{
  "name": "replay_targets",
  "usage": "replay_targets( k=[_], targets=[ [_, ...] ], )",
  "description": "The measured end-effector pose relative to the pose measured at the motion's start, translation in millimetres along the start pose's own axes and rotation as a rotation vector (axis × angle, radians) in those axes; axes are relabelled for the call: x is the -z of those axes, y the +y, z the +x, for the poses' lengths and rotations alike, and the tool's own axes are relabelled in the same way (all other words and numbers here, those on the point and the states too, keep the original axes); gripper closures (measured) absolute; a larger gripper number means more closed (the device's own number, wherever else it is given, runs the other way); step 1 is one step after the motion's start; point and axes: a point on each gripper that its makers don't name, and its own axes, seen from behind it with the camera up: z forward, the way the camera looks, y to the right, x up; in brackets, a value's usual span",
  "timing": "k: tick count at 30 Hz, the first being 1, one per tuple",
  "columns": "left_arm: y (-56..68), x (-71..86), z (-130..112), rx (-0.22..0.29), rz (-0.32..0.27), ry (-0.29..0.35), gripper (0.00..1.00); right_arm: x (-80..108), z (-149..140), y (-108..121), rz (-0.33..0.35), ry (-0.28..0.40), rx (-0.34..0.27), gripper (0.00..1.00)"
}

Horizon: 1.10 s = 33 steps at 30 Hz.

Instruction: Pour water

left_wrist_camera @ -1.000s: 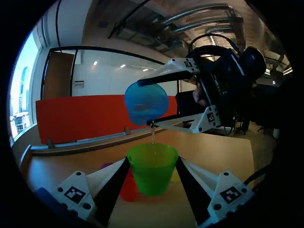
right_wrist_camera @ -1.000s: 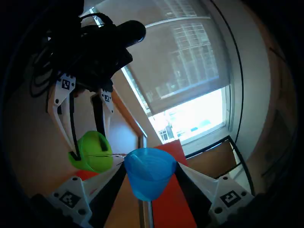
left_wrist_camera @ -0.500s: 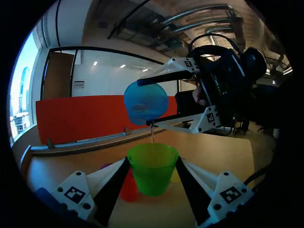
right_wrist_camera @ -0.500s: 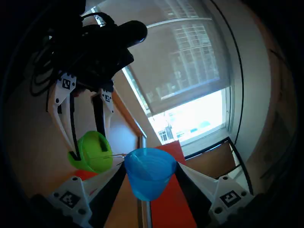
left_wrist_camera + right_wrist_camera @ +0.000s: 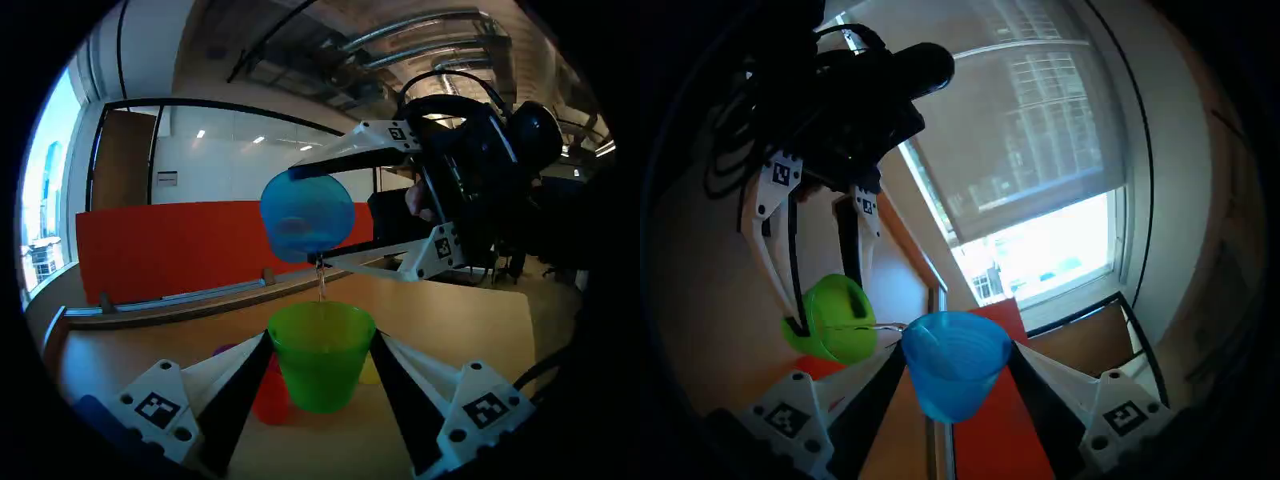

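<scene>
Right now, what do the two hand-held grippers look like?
The left hand-held gripper and right hand-held gripper match: white tapered fingers lined with black pads, square black-and-white tags near the base, a black body trailing looped black cables.

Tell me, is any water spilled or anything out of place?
Nothing stands out. The tilted blue cup sends a thin stream straight into the green cup; no spill shows on the table.

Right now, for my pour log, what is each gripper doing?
Left gripper: shut on the green cup.
Right gripper: shut on the blue cup, tipped, pouring.
</scene>
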Motion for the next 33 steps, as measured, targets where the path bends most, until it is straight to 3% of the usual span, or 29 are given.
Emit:
replay_targets(
  k=[33],
  targets=[
    [1.3, -0.5, 0.7, -0.005, 0.001, -0.002, 0.13, 1.5, 2.0, 1.5, -0.01, -0.002, 0.058, 0.07]
  ],
)
